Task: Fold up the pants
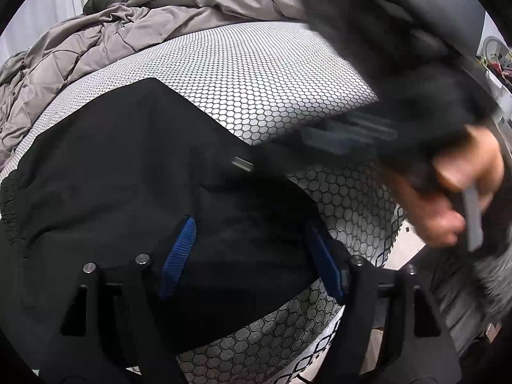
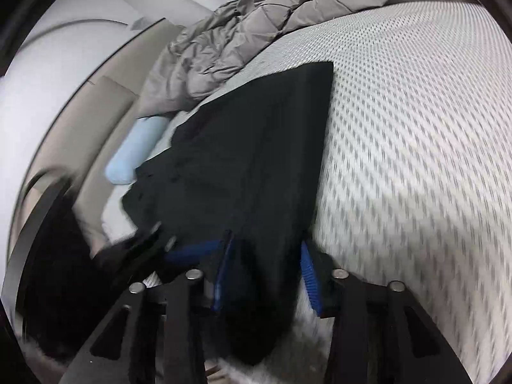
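black pants (image 1: 128, 166) lie flat on the honeycomb-pattern mattress (image 1: 256, 73), looks like partly folded. left gripper (image 1: 252, 252) fingers spread apart, pants' near edge between them, nothing clamped. right gripper (image 2: 265, 272) also spread, straddling the near end of the pants (image 2: 256, 160), probably lining up to pinch for the next fold. grey duvet (image 2: 230, 38) bunched well beyond the fingers.

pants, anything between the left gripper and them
Nothing visible. The left gripper is open right over the black pants on the mattress; the right gripper sits off to the side.
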The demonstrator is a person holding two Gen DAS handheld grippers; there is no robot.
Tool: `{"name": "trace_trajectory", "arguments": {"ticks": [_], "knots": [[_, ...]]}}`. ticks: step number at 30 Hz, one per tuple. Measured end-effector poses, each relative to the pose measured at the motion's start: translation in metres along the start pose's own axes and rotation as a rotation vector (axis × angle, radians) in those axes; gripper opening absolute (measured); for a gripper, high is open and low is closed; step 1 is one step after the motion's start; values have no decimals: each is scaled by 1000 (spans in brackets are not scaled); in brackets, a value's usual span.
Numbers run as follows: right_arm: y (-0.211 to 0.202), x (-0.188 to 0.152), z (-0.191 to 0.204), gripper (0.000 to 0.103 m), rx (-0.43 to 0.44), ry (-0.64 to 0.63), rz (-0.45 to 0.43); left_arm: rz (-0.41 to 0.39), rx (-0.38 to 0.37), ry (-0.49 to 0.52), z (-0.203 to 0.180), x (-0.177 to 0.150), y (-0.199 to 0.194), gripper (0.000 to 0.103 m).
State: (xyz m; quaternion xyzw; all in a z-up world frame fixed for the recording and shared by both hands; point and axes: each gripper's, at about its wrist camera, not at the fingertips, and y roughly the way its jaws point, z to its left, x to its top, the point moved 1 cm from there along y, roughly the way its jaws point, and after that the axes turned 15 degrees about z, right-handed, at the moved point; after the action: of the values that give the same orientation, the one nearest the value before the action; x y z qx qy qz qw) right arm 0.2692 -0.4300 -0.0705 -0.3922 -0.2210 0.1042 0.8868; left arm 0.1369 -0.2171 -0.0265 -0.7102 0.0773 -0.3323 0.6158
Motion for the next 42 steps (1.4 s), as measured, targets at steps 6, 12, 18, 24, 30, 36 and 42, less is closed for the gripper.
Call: {"name": "trace_trajectory", "arguments": {"ticks": [6, 12, 18, 24, 30, 36, 42], "knots": [[26, 83, -15, 23, -14, 51, 53, 6, -12, 2, 1, 0, 3, 72], [44, 162, -30, 22, -39, 98, 40, 14, -34, 16, 2, -6, 2, 76], [43, 199, -30, 22, -83, 116, 36, 39, -4, 103, -10, -16, 7, 87], [-9, 147, -15, 44, -71, 140, -78, -17, -189, 24, 36, -24, -40, 80], [-19, 69, -16, 49, 20, 134, -73, -234, -231, -300, 150, -55, -100, 80], [23, 83, -17, 15, -22, 88, 24, -234, -174, -619, 243, -83, -92, 80], [38, 127, -3, 22, -206, 45, 8, -209, -103, -669, 278, -93, -85, 80]]}}
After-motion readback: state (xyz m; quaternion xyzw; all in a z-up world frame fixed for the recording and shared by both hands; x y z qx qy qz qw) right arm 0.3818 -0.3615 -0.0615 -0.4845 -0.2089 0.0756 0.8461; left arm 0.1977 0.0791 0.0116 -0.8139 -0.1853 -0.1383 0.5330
